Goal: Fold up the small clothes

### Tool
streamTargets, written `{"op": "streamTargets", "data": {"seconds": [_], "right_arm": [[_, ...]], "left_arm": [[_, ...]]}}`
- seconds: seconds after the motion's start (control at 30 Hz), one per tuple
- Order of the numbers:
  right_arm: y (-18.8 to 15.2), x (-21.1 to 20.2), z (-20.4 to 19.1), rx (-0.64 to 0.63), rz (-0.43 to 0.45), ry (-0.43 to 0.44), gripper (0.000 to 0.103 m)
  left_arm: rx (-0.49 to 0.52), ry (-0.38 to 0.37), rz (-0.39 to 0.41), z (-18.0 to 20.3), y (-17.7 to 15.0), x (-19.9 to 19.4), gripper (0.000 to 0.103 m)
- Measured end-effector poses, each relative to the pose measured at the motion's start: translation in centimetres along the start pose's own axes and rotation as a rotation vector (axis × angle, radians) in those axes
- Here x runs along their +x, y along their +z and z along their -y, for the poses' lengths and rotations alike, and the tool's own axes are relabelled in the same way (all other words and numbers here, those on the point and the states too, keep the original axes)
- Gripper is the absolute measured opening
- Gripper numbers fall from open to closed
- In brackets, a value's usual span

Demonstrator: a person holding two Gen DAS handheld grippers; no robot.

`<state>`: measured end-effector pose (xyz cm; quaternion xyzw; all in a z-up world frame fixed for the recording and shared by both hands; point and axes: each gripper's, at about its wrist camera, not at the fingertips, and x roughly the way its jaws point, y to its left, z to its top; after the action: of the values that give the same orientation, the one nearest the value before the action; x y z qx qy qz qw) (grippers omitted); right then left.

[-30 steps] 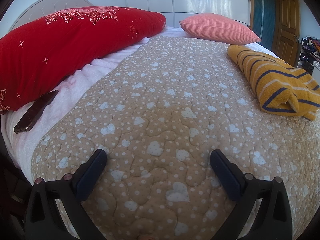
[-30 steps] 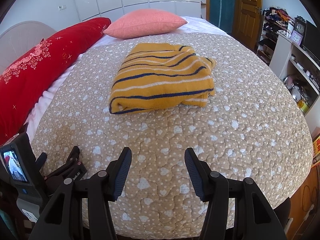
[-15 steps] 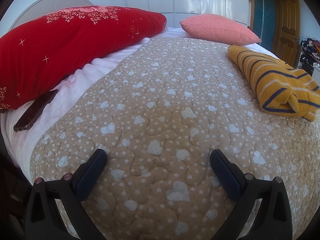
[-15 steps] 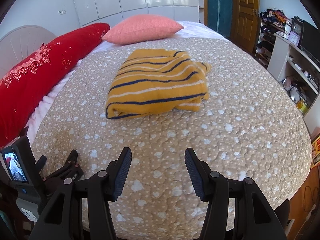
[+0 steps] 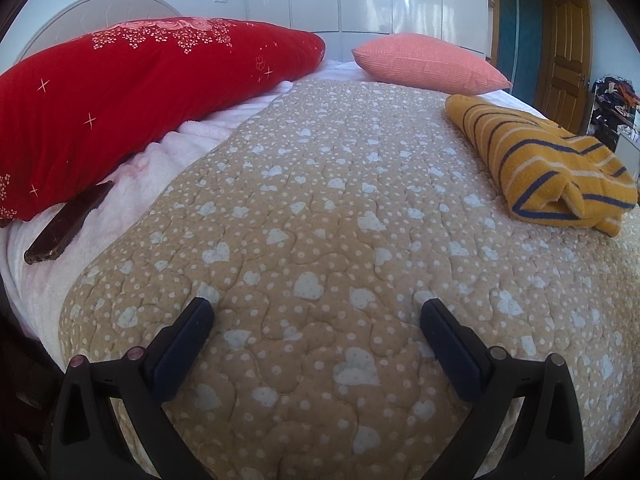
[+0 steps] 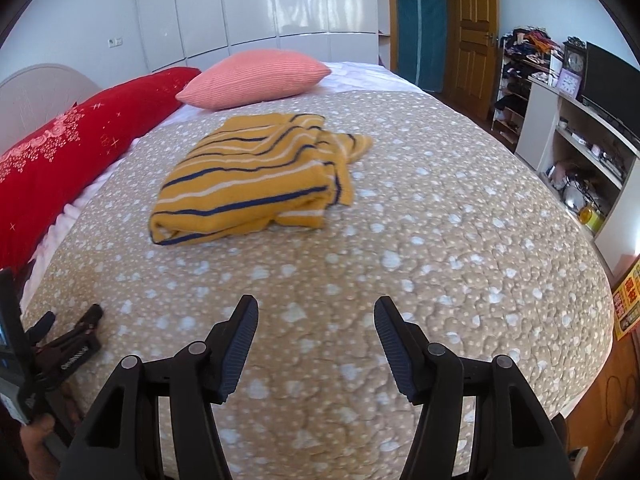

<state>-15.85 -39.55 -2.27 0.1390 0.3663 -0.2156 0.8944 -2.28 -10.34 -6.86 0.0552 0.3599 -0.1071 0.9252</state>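
Note:
A yellow sweater with navy and white stripes (image 6: 256,180) lies folded on the tan heart-print quilt (image 6: 440,220), toward the far middle of the bed. It also shows at the right edge of the left wrist view (image 5: 548,168). My right gripper (image 6: 316,312) is open and empty, over the quilt's near edge, well short of the sweater. My left gripper (image 5: 316,312) is open and empty over the quilt's near left part; it also shows at the left edge of the right wrist view (image 6: 72,332).
A long red pillow (image 5: 120,108) and a pink cushion (image 5: 428,64) lie along the bed's far side. A dark phone (image 5: 68,220) rests on the pink sheet by the red pillow. White shelves with a TV and clock (image 6: 580,92) stand at the right.
The right gripper has drawn back and tilted, so the sweater sits farther away and more to the left. The left gripper has barely moved. Both stay open.

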Motion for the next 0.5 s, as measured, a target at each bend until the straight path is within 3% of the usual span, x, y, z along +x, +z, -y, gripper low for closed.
{"op": "streamTargets", "data": {"seconds": [0.3, 0.5], "right_arm": [[-1.6, 1.6, -1.4, -0.105, 0.000, 0.033, 0.068], [-2.3, 3.0, -1.6, -0.103, -0.034, 0.068, 0.068]], "left_arm": [[0.019, 0.049, 0.015, 0.4, -0.2, 0.1, 0.103], [0.023, 0.057, 0.015, 0.4, -0.2, 0.1, 0.103]]}}
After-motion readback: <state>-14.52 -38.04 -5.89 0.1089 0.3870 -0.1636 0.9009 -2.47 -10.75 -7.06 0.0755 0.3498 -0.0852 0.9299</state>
